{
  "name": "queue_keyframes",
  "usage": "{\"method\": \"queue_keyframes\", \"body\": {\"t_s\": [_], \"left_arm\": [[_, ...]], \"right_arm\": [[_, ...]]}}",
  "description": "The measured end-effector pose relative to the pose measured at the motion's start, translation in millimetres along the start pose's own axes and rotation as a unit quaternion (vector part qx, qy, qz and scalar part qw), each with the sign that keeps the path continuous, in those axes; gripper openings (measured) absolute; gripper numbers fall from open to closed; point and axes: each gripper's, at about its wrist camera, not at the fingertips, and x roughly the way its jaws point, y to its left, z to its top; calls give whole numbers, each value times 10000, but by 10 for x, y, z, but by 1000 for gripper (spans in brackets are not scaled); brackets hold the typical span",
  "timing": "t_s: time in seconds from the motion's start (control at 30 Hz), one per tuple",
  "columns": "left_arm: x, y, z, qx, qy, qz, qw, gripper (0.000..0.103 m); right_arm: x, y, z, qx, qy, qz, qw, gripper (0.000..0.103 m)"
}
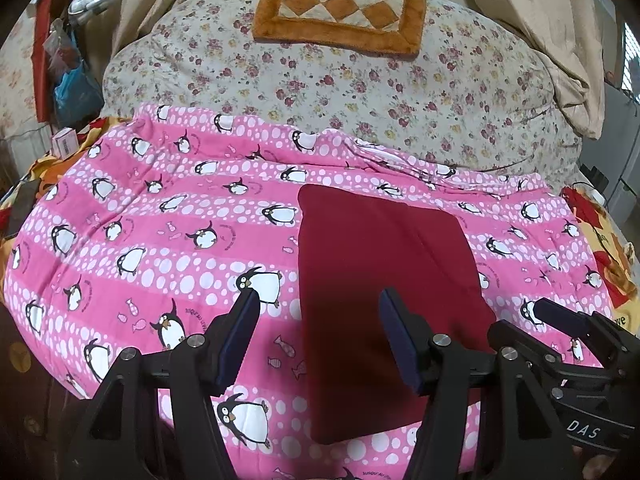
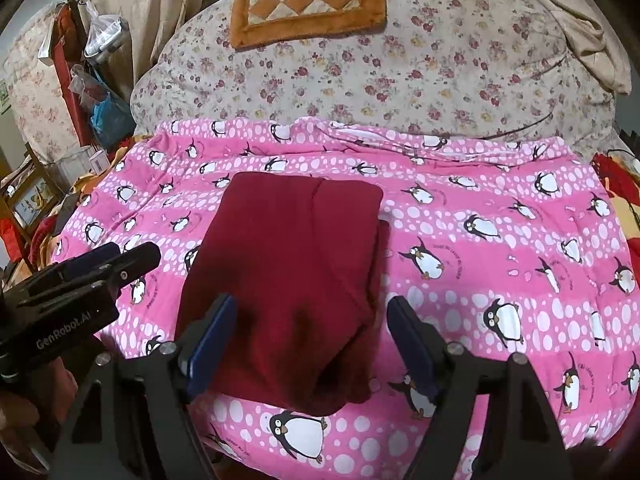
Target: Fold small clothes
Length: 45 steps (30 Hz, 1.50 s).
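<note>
we hold our left gripper (image 1: pixel 316 312) and right gripper (image 2: pixel 310 316) above a folded red garment (image 2: pixel 292 280), both with jaws apart and gripping nothing. the garment lies flat as a neat rectangle on the pink penguin blanket (image 1: pixel 140 220), in front of a floral quilt (image 1: pixel 360 80).

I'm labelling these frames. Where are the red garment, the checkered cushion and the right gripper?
red garment (image 2: pixel 288 280): right wrist view, centre of top layer.
checkered cushion (image 1: pixel 340 12): left wrist view, diamond patchwork middle.
right gripper (image 2: pixel 312 340): right wrist view, midway between fingertips.
</note>
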Motion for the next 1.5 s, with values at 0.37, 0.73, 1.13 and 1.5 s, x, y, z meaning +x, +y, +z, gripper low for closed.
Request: {"method": "queue_keyframes", "body": {"t_s": [0.37,0.73,1.13,1.5], "left_arm": [[73,-30,-1,45,74,-20,10000,42],[150,-12,13,52,117,1,9999,42],[256,2,12,41,206,13,9998,42],[320,-3,17,54,273,34,9996,42]], "right_arm": [[86,-57,13,33,95,21,9999,81],[163,-59,50,37,138,38,9999,81],[261,-57,60,66,237,37,9997,81],[326,-79,74,106,292,37,9995,81]]}}
